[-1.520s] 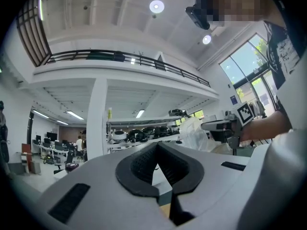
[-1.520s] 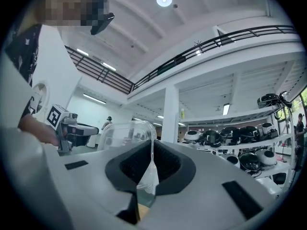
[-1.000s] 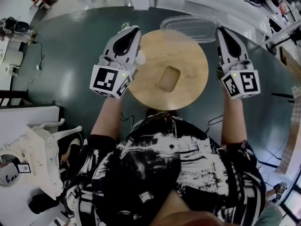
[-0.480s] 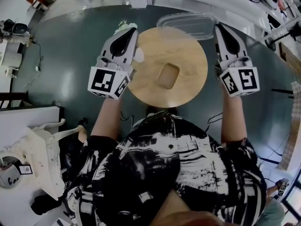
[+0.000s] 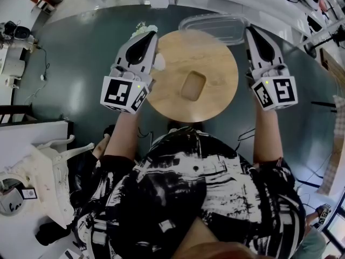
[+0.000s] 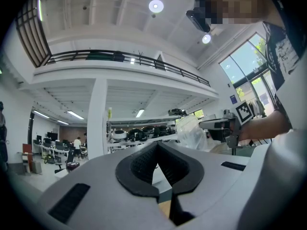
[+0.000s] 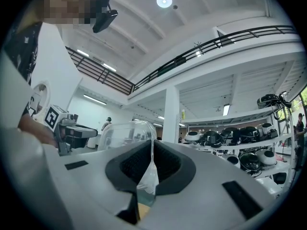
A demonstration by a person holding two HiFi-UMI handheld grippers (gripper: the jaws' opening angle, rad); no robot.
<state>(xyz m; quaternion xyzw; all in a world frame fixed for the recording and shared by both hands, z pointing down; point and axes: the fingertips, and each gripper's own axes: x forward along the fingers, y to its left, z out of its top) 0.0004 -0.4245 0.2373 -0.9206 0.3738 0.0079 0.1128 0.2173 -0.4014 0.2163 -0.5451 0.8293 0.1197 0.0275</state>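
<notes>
Two grippers are held over a round wooden table [image 5: 215, 99] that fills the middle of the head view, with a shallow rectangular recess [image 5: 193, 86] near its centre. At the upper right of that view, the right gripper [image 5: 251, 32] has its jaws closed on the rim of a clear plastic box [image 5: 213, 28]. The box hangs at the far edge of the table, at the top of the frame. In the right gripper view, we see the box's thin edge pinched between the dark pads [image 7: 165, 164], and its domed body [image 7: 125, 134] rises to the left of them.

The left gripper [image 5: 149, 36], at the upper left of the head view, is over the table's left edge. In its own view [image 6: 156, 148], the jaws meet at the tips and we see nothing between them. A small white thing [image 5: 159, 63] sits just beside it, and we cannot tell what it is.

We judge the box to be light, thin-walled and springy, and slick under the pads. It would likely buckle or crack under a hard squeeze. The stiffer rim, near a corner, looks like the best place to hold it.
</notes>
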